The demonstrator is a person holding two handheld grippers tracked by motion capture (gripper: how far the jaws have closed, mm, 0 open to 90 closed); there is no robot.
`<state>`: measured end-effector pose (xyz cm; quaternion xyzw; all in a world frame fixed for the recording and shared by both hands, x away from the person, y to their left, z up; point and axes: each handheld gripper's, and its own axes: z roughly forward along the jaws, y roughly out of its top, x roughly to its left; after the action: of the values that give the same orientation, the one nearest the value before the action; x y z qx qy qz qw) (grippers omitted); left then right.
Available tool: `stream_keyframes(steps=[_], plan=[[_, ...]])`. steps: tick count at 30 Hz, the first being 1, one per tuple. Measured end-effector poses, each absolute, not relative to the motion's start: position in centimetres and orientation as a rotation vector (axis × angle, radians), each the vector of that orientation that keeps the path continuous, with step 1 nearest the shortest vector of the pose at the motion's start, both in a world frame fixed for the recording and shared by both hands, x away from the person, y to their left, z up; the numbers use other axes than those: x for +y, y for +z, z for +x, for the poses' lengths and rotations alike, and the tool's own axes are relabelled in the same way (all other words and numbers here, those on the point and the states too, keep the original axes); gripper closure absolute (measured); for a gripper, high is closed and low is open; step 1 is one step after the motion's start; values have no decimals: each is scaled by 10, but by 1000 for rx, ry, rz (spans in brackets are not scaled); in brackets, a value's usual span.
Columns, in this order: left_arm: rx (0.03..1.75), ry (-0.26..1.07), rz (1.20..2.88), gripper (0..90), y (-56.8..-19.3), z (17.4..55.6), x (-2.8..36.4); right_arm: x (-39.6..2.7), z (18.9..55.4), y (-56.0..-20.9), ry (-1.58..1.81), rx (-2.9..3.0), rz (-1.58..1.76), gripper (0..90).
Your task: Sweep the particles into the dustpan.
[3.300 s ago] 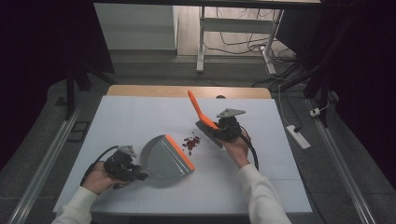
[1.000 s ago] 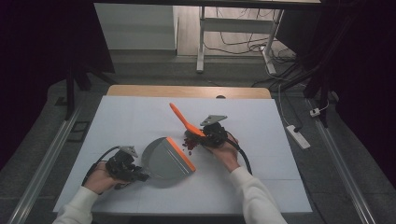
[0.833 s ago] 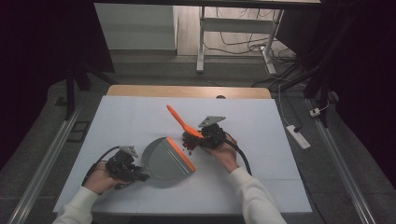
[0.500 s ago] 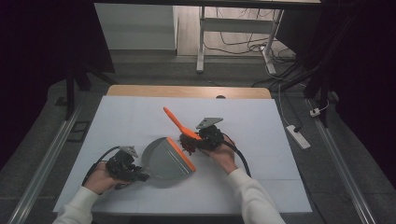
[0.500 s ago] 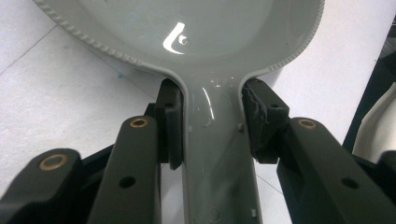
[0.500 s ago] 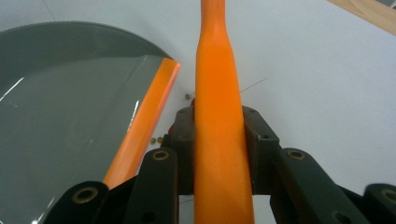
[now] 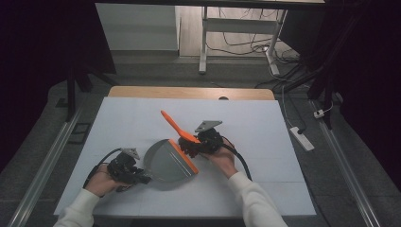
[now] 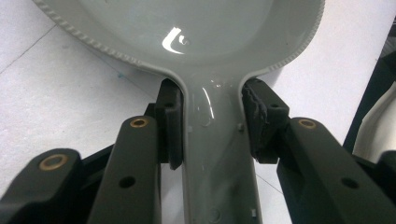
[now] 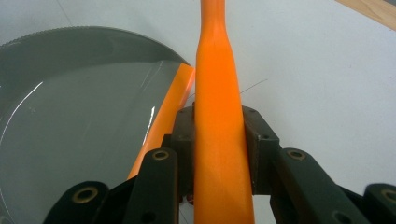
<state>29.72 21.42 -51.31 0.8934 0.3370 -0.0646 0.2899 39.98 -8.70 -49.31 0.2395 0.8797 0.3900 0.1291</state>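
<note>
A: White table cover (image 7: 265, 142) under a dim room, high view first. Left gripper (image 7: 137, 177) sits near the front-left edge, clamped on the handle of the grey dustpan (image 7: 163, 163). The pan's orange lip (image 7: 184, 158) faces the right gripper (image 7: 191, 147).

B: And the right one?

A: Holds the orange brush (image 7: 179, 130), handle slanting up and away toward the table's far left. A few sec ago that brush stood over by the red crumbs, apart from the pan. Since then it's swept in, head now right at the lip, and no crumbs show loose on the cover. Left hand hasn't budged.

B: So the sweep's about done, probably?

A: Likely, though whether the bits are inside the pan can't be told from up there.

B: Left gripper view?

A: Jaws closed tight on the pan's grey handle (image 8: 217, 154), pads either side just below where the bowl widens. Pan lies flat on the cover.

B: Right gripper view?

A: Jaws pinch the brush handle (image 9: 219, 135) snugly. Pan's orange edge (image 9: 168, 112) lies just beside it, grey pan floor (image 9: 70, 121) to the left, looks bare there. Prob. needs one more short push over the lip.
</note>
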Motion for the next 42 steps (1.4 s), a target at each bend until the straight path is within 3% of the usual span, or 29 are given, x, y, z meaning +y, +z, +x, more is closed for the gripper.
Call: stream_keyframes(steps=[21, 35, 42], plan=[[899, -173, 2384, 621, -513, 297, 214, -64, 382, -486, 1293, 2638, 620, 700], [900, -172, 2385, 621, -513, 297, 214, -102, 401, -472, 1295, 2487, 779, 699], [900, -174, 2385, 621, -513, 297, 214, -113, 409, -480, 1241, 2464, 846, 700]])
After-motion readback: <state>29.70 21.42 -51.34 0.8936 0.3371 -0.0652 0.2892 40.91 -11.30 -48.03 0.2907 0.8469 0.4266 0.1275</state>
